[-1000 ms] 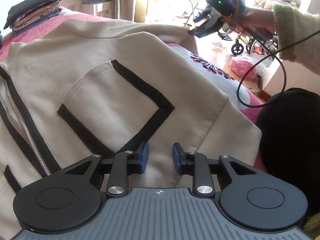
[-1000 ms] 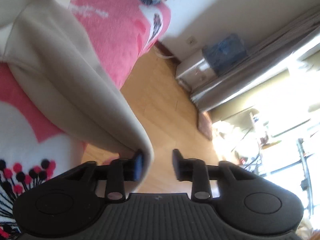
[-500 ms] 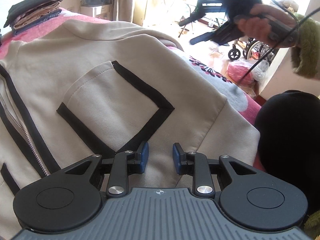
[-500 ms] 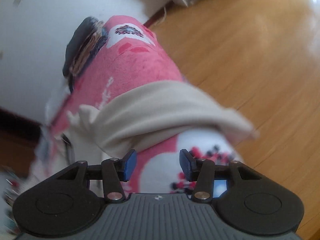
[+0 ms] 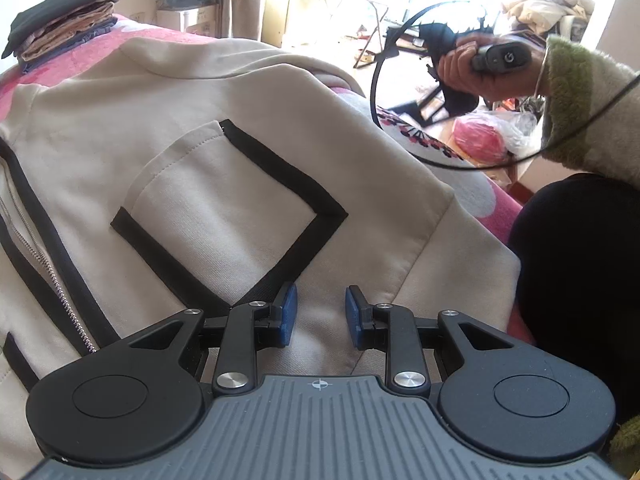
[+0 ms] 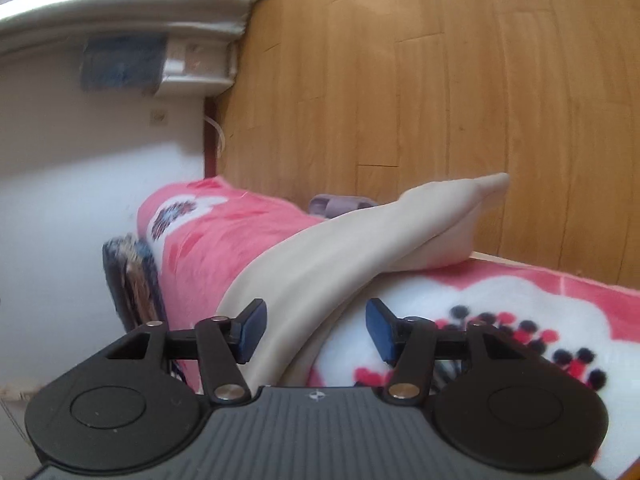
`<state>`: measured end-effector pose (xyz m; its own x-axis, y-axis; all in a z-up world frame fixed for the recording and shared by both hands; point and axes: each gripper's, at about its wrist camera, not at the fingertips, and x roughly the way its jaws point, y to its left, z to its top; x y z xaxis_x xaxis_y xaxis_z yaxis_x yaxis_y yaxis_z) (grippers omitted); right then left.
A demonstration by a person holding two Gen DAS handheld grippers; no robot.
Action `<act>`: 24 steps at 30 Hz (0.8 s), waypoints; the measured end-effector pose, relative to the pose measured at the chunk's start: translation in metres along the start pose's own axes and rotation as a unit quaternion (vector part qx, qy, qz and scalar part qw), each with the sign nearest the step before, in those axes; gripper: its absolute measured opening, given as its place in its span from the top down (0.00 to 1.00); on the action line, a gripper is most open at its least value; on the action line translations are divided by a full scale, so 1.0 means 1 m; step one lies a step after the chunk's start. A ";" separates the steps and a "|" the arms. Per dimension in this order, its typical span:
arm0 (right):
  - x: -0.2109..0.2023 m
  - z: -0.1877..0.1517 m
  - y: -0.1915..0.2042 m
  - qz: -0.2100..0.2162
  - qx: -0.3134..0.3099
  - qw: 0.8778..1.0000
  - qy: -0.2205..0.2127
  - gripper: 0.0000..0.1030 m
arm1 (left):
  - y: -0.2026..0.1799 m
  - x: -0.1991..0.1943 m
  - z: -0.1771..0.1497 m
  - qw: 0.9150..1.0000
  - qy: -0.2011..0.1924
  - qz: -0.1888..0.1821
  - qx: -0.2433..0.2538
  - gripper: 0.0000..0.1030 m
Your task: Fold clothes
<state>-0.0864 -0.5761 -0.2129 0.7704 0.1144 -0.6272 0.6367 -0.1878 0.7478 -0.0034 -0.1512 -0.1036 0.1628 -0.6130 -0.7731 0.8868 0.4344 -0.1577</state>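
Cream jacket (image 5: 248, 184) spread front-up on the pink bed (image 6: 224, 240), its black-trimmed pocket (image 5: 224, 208) just ahead of the left gripper (image 5: 318, 312). That gripper hangs over the jacket's near hem with its blue pads a narrow gap apart, cloth under them but none visibly pinched between. The zipper (image 5: 44, 264) runs away ahead and to its left.

The right gripper (image 6: 316, 330) has its jaws opening, nothing pressed between them; the sleeve (image 6: 380, 240) lies directly ahead of it, long axis running away from the gripper toward the bed's edge, where the cuff (image 6: 490, 180) overhangs the wooden floor (image 6: 440, 80). The right hand (image 5: 472, 70) is therefore the nearer to the sleeve (seen raised, well beyond the jacket's far shoulder, in the left wrist view).

Judged next: folding the sleeve in across the jacket body. Open bed lies to the right of the sleeve; a folded stack (image 5: 60, 36) sits far ahead-left, well clear.
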 end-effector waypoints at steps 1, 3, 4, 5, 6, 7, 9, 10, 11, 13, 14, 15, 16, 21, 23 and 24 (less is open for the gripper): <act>0.003 0.005 -0.012 0.000 0.022 1.000 0.004 0.36 | 0.000 0.000 0.000 1.000 0.001 0.000 0.001 0.75; 0.020 0.014 -0.028 0.008 0.063 0.998 0.025 0.31 | -0.001 0.001 0.001 1.000 0.005 0.001 0.003 0.75; 0.028 0.019 -0.035 0.015 0.081 0.996 0.034 0.29 | -0.001 0.001 0.002 1.000 0.007 0.002 0.003 0.75; 0.036 0.024 -0.040 0.023 0.096 0.994 0.038 0.27 | -0.002 0.001 0.003 1.000 0.010 0.003 0.004 0.75; 0.045 0.029 -0.043 0.031 0.108 0.993 0.042 0.26 | -0.003 0.001 0.004 1.000 0.013 0.005 0.005 0.75; 0.055 0.034 -0.045 0.039 0.115 0.992 0.043 0.27 | -0.004 0.001 0.005 1.000 0.016 0.007 0.006 0.75; 0.075 0.040 -0.046 0.055 0.119 0.990 0.049 0.27 | -0.006 0.002 0.008 1.000 0.024 0.010 0.013 0.75; 0.085 0.042 -0.046 0.063 0.118 0.990 0.052 0.29 | -0.006 0.003 0.008 0.999 0.027 0.011 0.017 0.75; 0.091 0.043 -0.044 0.066 0.115 0.990 0.046 0.48 | -0.007 0.003 0.009 0.999 0.030 0.012 0.020 0.75; 0.085 0.042 -0.026 0.088 0.072 0.993 0.014 0.82 | -0.007 0.003 0.010 0.999 0.034 0.012 0.025 0.75; 0.080 0.041 -0.013 0.104 0.045 0.994 -0.002 0.89 | -0.007 0.004 0.010 0.999 0.035 0.012 0.026 0.75; 0.075 0.041 -0.001 0.120 0.018 0.992 -0.018 0.91 | -0.007 0.004 0.009 0.999 0.035 0.013 0.026 0.75; 0.067 0.040 0.015 0.148 -0.017 0.988 -0.031 0.93 | -0.007 0.004 0.009 0.999 0.035 0.013 0.027 0.75; 0.003 0.015 0.137 0.294 -0.274 0.914 -0.056 0.93 | -0.007 0.004 0.007 0.999 0.034 0.013 0.032 0.75; -0.016 -0.007 0.182 0.299 -0.383 0.872 -0.053 0.94 | -0.007 0.004 0.007 0.999 0.033 0.013 0.032 0.75; -0.018 -0.018 0.198 0.291 -0.422 0.857 -0.052 0.94 | -0.007 0.003 0.007 0.999 0.033 0.012 0.032 0.75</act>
<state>0.0261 -0.5979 -0.0494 0.9862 0.1456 -0.0788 -0.0234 0.5937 0.8043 -0.0065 -0.1610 -0.1008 0.1583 -0.5571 -0.8152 0.9088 0.4050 -0.1003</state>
